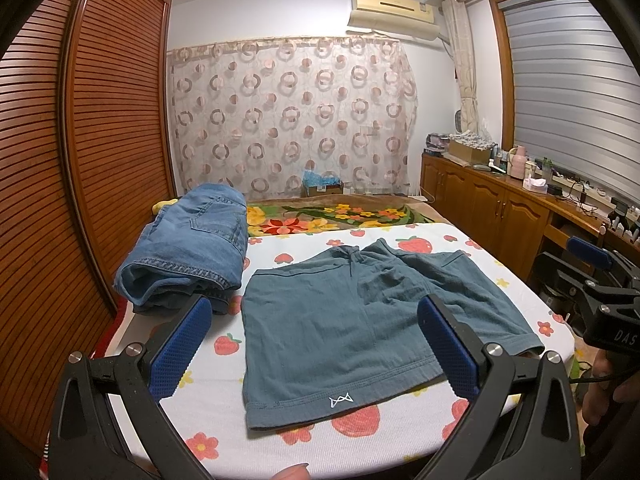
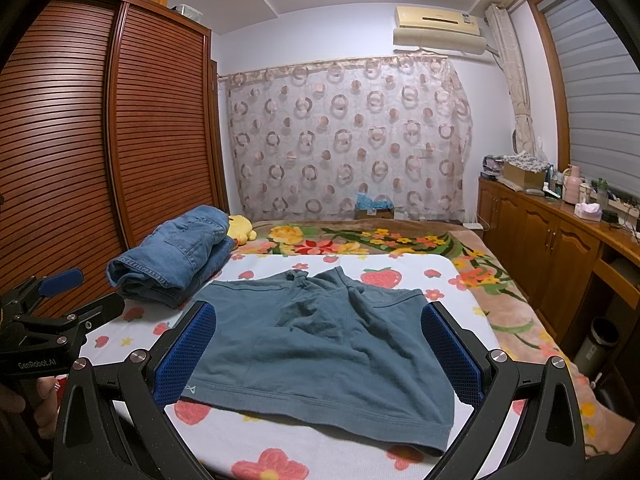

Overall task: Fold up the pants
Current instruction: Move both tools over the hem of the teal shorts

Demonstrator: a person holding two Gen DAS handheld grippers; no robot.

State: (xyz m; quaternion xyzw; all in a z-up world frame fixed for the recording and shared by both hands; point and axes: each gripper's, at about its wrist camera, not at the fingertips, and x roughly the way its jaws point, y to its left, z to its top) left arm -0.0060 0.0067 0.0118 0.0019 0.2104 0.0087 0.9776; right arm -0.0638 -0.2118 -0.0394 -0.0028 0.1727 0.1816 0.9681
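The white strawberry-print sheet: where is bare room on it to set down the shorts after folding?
Bare white strawberry-print sheet lies along the near edge, in front of the teal cotton shorts' hem, and in a strip right of them toward the floral blanket. The left side is crowded: folded blue denim jeans nearly touch the shorts.

bedroom, warm indoor light. Left of frame: tall wooden wardrobe (image 2: 120, 140) with louvred doors. Far wall, centre: sheer curtain (image 2: 348, 136) with ring pattern, wall air conditioner (image 2: 438, 26) above it at upper right. Right side: window with grey blinds (image 2: 592, 96) in a wood frame, tied-back curtain beside it. Below that, low wooden cabinets (image 2: 540, 236) along the wall, top cluttered with boxes, bottles, cables. White stepped ceiling. Bed (image 2: 500, 312) fills the lower frame: floral blanket, strawberry-print sheet on top
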